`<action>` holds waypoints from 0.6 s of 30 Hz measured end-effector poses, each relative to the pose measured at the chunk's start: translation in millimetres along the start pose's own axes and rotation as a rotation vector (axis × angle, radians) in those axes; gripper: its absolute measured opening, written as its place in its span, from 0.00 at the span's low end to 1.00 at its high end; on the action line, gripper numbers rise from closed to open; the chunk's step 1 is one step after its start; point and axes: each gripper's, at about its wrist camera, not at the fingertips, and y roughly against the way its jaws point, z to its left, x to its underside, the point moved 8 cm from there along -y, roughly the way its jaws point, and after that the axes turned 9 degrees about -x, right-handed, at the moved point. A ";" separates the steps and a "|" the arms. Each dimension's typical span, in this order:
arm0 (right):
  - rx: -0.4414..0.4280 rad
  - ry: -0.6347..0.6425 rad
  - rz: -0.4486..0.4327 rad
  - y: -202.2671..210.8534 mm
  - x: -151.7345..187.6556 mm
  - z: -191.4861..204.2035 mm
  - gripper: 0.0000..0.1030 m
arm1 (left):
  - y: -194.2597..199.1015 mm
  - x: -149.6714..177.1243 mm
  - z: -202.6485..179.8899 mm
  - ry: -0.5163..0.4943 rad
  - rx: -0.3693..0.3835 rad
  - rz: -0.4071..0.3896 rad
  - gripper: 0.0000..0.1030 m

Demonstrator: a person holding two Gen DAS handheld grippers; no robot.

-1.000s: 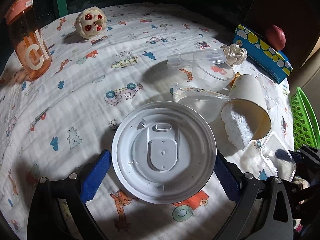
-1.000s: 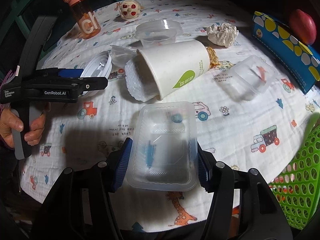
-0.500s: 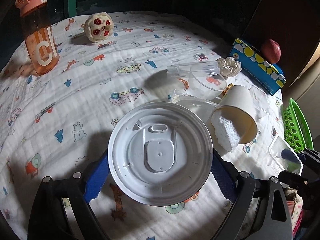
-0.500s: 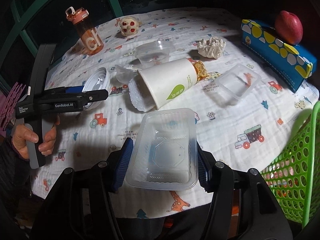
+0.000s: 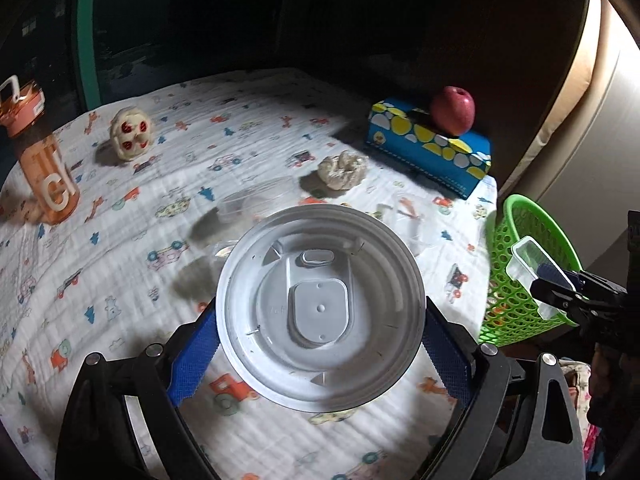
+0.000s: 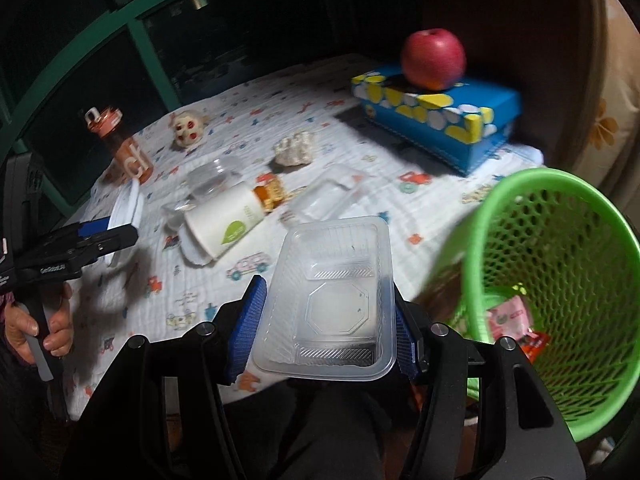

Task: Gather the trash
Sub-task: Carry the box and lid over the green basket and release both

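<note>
My left gripper [image 5: 320, 344] is shut on a round white plastic lid [image 5: 320, 304] and holds it above the table. My right gripper [image 6: 326, 320] is shut on a clear rectangular plastic tray [image 6: 332, 296], held off the table's front edge beside the green mesh basket [image 6: 560, 280]. The basket holds some wrappers [image 6: 516, 324]. The right gripper and tray also show in the left wrist view [image 5: 532, 268] in front of the basket [image 5: 520, 240]. On the table lie a tipped white paper cup [image 6: 224, 224], clear containers [image 6: 214, 178] and crumpled paper [image 6: 294, 150].
A patterned cloth [image 5: 120, 240] covers the table. An orange bottle [image 5: 40, 160] stands at the left, a small toy [image 5: 132, 134] behind it. A blue tissue box [image 5: 428, 148] with a red apple [image 5: 454, 110] on it sits at the back right.
Both grippers have lifted with their loads. The right gripper has swung right with the tray, off the table edge towards the basket. The left gripper has risen and turned right with the lid.
</note>
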 end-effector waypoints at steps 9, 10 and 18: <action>0.207 -0.161 -0.034 45.9 8.3 -137.2 0.56 | -0.8 -30.0 -95.3 -0.094 0.083 -0.017 0.87; 0.225 -0.171 -0.032 48.3 10.7 -149.4 0.56 | -1.5 -33.4 -108.7 -0.109 0.092 -0.018 0.87; 0.300 -0.242 -0.024 58.7 21.7 -227.4 0.61 | -10.3 -44.6 -185.8 -0.202 0.141 -0.002 0.87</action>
